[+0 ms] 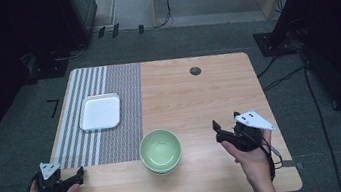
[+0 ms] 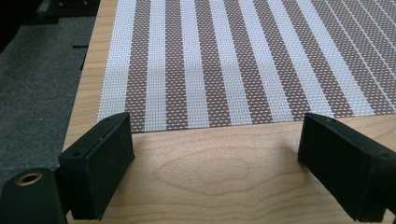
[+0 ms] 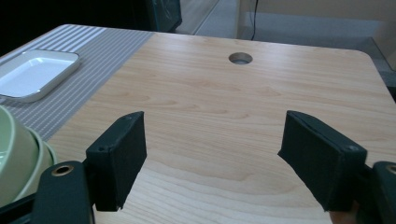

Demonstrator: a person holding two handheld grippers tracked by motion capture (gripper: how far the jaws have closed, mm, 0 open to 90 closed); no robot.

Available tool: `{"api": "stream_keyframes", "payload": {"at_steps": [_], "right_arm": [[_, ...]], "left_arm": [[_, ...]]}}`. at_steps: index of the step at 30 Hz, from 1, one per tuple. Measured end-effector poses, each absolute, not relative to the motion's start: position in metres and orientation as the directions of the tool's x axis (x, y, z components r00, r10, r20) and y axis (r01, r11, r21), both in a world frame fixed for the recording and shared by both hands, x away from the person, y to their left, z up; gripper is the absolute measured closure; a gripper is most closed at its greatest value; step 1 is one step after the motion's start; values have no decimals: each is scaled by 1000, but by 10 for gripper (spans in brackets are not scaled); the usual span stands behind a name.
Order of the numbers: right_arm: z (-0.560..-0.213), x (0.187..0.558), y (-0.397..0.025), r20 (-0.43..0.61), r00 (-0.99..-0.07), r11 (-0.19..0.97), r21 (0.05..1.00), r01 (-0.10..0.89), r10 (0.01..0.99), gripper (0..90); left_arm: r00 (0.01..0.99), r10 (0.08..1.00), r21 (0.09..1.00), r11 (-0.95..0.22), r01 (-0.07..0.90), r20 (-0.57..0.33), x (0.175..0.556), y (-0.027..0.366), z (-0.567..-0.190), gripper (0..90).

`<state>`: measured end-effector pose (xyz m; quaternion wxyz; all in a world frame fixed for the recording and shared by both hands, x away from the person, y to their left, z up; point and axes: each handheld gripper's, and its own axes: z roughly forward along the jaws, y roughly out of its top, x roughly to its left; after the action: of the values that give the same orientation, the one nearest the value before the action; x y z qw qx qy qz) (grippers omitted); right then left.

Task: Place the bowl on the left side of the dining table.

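Green bowls (image 1: 160, 150), stacked, on table (image 1: 200, 107) between both hand-held grippers. Right hand-held gripper (image 1: 225, 132) nearer, jaws spread, empty; bowls just to its left. Left hand-held gripper (image 1: 79, 175) spread, empty, farther; bowls to its right.

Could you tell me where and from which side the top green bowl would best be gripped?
Probably at the rim of the top green bowl, on its right side, coming from the right gripper, which is open and nearest. The bowls sit nested and upright, so the thin raised rim is the one free edge; one jaw inside and one outside should lift it off the bowl below.
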<state>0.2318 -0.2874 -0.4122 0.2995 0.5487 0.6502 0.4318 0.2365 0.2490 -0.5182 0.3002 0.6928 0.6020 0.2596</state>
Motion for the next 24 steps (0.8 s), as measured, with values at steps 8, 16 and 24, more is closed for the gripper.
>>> {"api": "stream_keyframes", "payload": {"at_steps": [8, 16, 24], "right_arm": [[-410, 237, -271, 86, -257, 40, 893, 448, 963, 228], [-405, 243, -260, 86, -281, 45, 902, 430, 956, 227], [-403, 252, -244, 83, -319, 63, 905, 420, 944, 227]], "left_arm": [[140, 990, 729, -95, 678, -2, 237, 249, -518, 99], [121, 993, 717, -84, 692, -1, 235, 248, -516, 110], [126, 992, 719, -71, 691, -23, 232, 241, -501, 127]]}}
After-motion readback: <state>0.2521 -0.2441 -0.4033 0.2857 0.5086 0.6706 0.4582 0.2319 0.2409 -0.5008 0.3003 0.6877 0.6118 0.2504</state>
